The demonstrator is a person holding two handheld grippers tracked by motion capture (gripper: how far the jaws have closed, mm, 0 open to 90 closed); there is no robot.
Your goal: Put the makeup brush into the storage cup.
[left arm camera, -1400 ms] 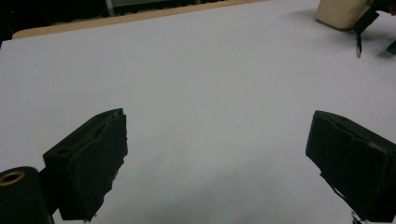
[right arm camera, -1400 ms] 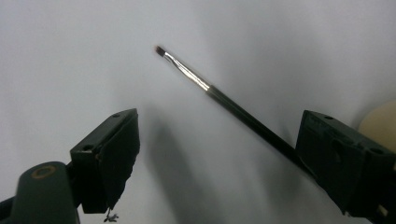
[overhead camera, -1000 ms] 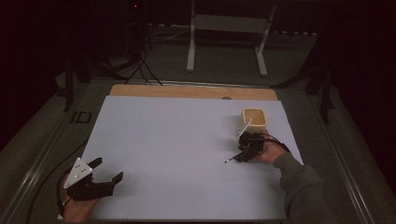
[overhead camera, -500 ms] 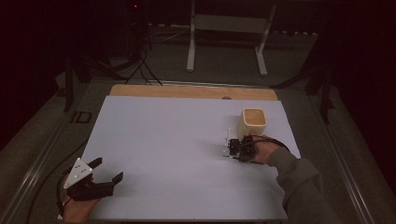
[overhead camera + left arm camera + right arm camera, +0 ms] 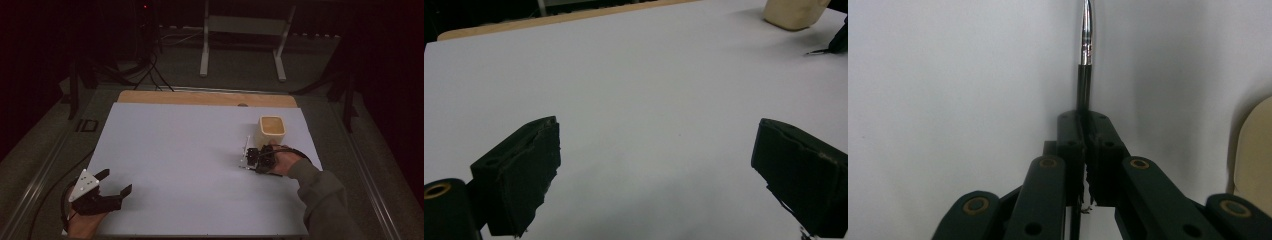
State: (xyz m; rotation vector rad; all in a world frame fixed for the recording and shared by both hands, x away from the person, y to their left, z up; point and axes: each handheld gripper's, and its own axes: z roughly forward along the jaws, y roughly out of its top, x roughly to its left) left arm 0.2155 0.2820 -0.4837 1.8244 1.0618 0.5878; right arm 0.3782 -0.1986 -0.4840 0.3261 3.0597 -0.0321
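My right gripper [image 5: 250, 157] [image 5: 1083, 122] is at the right of the white sheet [image 5: 185, 150], shut on a slim utensil [image 5: 246, 147] [image 5: 1086, 45] with a black handle and a shiny metal shaft that sticks out past the jaws. A cream cup [image 5: 271, 131] [image 5: 794, 11] [image 5: 1255, 150] stands just behind that gripper, apart from it. At the sheet's near left corner my left gripper [image 5: 117, 180] [image 5: 656, 165] is open, with bare sheet between its fingers.
A wooden board [image 5: 200, 97] shows along the sheet's far edge. Beyond the table, a grey metal stand [image 5: 245, 30] and cables [image 5: 150, 75] lie on the dark floor. A person's sleeve [image 5: 325, 200] reaches in from the lower right.
The right gripper has moved a little left and nearer, away from the cup, and has shut on the utensil that lay on the sheet. The left gripper has kept still.
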